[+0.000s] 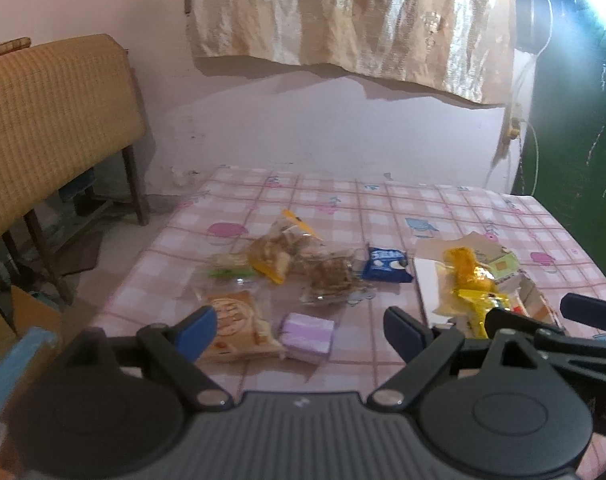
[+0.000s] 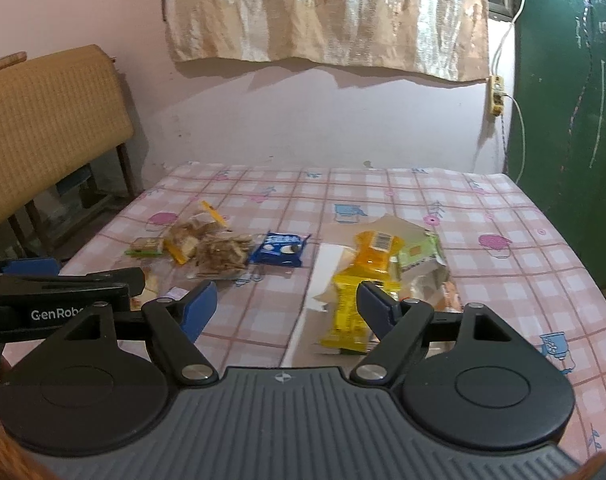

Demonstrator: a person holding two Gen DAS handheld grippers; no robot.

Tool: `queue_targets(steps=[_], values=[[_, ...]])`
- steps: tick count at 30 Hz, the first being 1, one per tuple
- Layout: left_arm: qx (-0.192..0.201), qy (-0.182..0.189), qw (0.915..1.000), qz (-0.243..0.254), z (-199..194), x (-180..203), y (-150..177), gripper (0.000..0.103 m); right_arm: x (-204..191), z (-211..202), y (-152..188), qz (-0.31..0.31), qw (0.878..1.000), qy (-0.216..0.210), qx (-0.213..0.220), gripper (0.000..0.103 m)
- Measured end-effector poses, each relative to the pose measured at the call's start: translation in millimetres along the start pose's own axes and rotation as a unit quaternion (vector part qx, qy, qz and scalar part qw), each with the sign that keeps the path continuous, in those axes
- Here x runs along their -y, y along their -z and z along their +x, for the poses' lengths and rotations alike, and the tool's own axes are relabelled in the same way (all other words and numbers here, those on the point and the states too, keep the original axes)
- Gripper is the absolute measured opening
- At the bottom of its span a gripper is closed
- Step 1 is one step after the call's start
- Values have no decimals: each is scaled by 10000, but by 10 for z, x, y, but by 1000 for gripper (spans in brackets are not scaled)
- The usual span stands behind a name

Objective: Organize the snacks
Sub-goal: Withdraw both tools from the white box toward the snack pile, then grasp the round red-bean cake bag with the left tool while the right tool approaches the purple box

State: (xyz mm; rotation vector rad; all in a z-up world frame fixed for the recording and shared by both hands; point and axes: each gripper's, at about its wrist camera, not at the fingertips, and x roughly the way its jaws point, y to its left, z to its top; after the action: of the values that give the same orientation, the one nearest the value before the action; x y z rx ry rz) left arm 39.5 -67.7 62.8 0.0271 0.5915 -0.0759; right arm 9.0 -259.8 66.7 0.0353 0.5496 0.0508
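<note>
Your left gripper (image 1: pixel 299 330) hovers over the near edge of the checked tablecloth (image 1: pixel 383 200), jaws spread wide and holding nothing. Just past its left finger lies a beige biscuit packet (image 1: pixel 239 326), and between the fingers, a little ahead, sits a small lilac packet (image 1: pixel 307 336). Further ahead are a clear wrapper with green print (image 1: pixel 229 270), a clear bag with a yellow strip (image 1: pixel 281 250) and a clear bag of brown crisps (image 1: pixel 331 276) (these three lie touching or overlapping). Ahead and toward its right finger is a blue cookie pack (image 1: pixel 385 266).

Your right gripper (image 2: pixel 289 306) is just beside the left one, its jaws also wide apart with nothing between the pads. The same blue cookie pack (image 2: pixel 281 250) lies ahead of its left finger. A white cardboard box (image 2: pixel 327 268) with open flaps lies ahead of its right finger, holding an orange packet (image 2: pixel 377 250), a yellow packet (image 2: pixel 349 308) and a pale green packet (image 2: pixel 419 256); the right finger hides part of the yellow one.
</note>
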Motion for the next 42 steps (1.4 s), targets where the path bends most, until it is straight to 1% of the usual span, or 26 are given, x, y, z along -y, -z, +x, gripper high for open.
queue_targets(steps=[10, 21, 28, 42], values=[[3, -207, 9997, -104, -35, -224, 25, 90, -167, 67, -5, -167, 9996, -233, -42, 97], [14, -250, 9995, -207, -39, -421, 112, 90, -267, 132, 33, -252, 9987, -436, -62, 98], [-79, -238, 9994, -252, 7, -535, 223, 90, -332, 222, 96, -300, 9978, -573, -135, 98], [-240, -196, 9982, -509, 212, -712, 342, 90, -410, 428, 183, -307, 9962, -747, -316, 98]])
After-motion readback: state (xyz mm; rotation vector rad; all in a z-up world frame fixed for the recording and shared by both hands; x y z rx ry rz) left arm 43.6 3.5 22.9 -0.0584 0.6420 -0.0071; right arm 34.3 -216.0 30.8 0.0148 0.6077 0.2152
